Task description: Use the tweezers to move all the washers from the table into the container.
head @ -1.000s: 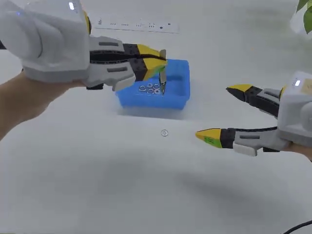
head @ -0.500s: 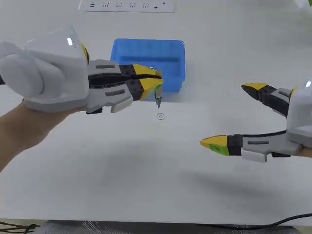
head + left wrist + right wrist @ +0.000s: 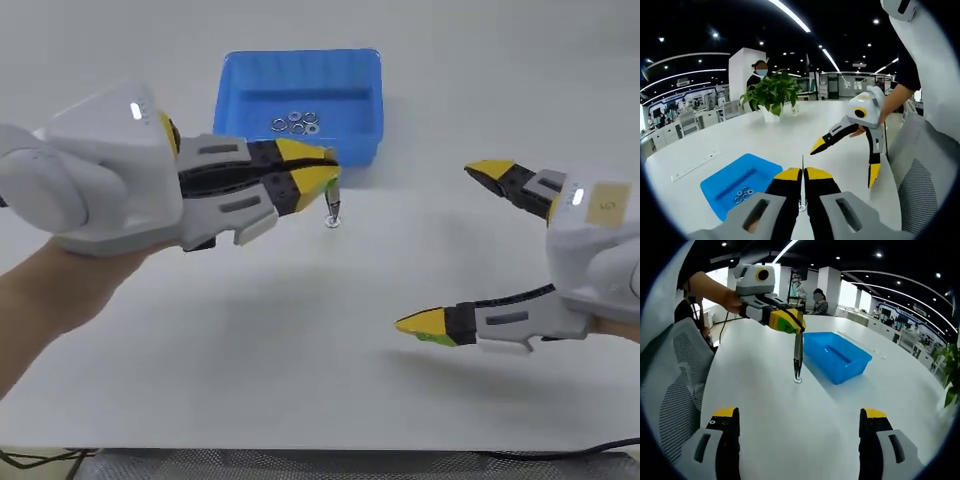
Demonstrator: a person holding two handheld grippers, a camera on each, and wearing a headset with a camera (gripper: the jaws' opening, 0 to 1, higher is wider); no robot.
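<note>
Yellow-tipped jaws of the left gripper [image 3: 330, 172] are pressed together, clamping the tweezers [image 3: 332, 203]. The tweezers hang from the jaws with their long axis near vertical, tips pointing down at the desk [image 3: 250, 340]. The tips meet a single washer [image 3: 332, 222] lying on the desk just in front of the blue container [image 3: 228, 110]; whether they pinch it cannot be told. More washers [image 3: 295, 123] lie inside the container. The right gripper [image 3: 435, 247] hangs well apart, jaws wide apart, empty. Half a second earlier the tips stood short of the washer; now they reach it.
</note>
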